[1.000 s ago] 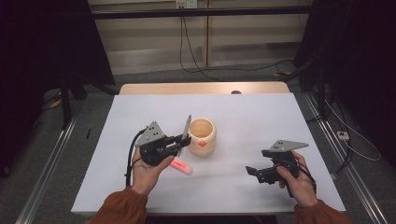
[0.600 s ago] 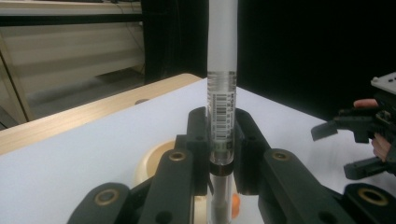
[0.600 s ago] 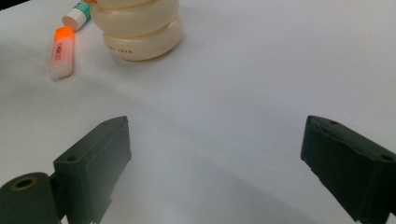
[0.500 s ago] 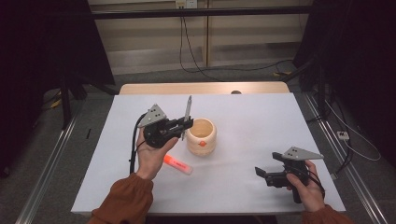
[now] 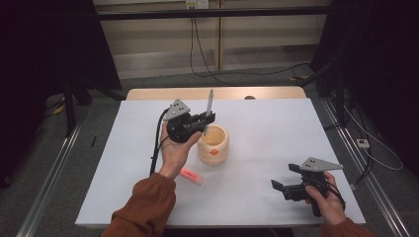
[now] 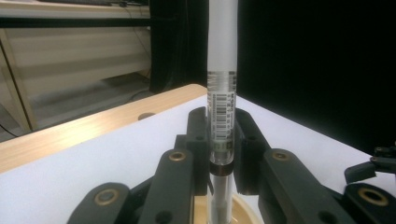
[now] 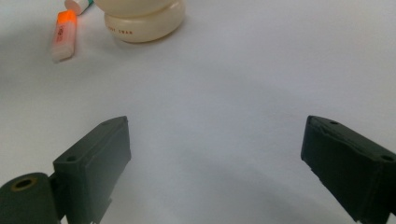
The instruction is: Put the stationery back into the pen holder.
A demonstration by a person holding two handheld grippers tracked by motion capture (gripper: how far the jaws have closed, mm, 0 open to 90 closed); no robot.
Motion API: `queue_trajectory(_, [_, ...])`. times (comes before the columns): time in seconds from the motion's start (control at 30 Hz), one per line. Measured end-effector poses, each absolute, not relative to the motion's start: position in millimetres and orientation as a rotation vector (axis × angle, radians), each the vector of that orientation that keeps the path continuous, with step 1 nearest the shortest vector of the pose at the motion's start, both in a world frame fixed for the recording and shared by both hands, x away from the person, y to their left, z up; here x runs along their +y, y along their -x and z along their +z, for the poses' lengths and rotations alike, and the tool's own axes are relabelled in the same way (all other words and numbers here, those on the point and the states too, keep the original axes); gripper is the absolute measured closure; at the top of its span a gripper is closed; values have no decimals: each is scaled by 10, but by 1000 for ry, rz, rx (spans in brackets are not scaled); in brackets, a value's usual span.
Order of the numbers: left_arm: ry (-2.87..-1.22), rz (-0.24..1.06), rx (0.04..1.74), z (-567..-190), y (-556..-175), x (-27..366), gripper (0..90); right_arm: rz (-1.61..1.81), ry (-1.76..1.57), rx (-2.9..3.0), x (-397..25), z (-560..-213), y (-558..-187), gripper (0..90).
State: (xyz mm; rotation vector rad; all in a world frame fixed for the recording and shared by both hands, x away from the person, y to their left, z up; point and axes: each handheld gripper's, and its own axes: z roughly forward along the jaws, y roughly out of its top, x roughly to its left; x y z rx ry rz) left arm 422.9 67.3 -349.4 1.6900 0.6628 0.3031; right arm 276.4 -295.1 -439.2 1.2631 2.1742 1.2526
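Note:
My left gripper (image 5: 206,122) is shut on a grey pen (image 5: 209,104) that it holds upright over the mouth of a cream round cup (image 5: 213,144) in the middle of the white table. In the left gripper view the pen (image 6: 222,93) stands between the jaws, its lower end above the cup's rim (image 6: 243,212). An orange highlighter (image 5: 191,176) lies flat in front of the cup. My right gripper (image 5: 282,188) rests open near the front right of the table, with nothing between its jaws. In the right gripper view the highlighter (image 7: 64,35) and the cup (image 7: 140,18) lie far ahead.
The white table top (image 5: 276,133) has a wooden strip (image 5: 148,94) along its far edge. A small green-tipped thing (image 7: 79,4) lies beside the cup's base in the right gripper view. Cables run across the floor behind the table.
My left gripper has lifted the pen away from the table and carried it up over the cup's mouth. The right gripper has drifted a little toward the front right.

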Motion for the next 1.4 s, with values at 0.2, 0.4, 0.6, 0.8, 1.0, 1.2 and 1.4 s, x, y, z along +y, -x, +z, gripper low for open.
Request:
queue_trajectory(0.2, [-1695,288,645,-3558,-4263,562,796,1249,-1260,2193,-2938,-4402,-2778,62])
queue_trajectory(0.4, [-1713,317,665,-3656,-4330,493,796,1255,-1260,2197,-2936,-4401,-2776,54])
queue_trajectory(0.6, [-1746,324,668,-3737,-4371,491,794,1263,-1253,2201,-2936,-4401,-2780,53])
queue_trajectory(0.8, [-1779,316,676,-3847,-4355,484,793,1261,-1254,2210,-2920,-4406,-2789,53])
queue_trajectory(1.0, [-1798,317,674,-3872,-4336,500,792,1257,-1249,2213,-2914,-4409,-2797,53])
queue_trajectory(1.2, [-1813,323,678,-3953,-4314,505,785,1251,-1245,2222,-2904,-4416,-2804,53])
queue_trajectory(1.4, [-1815,328,666,-3929,-4284,496,687,1237,-1238,2216,-2895,-4418,-2808,53])
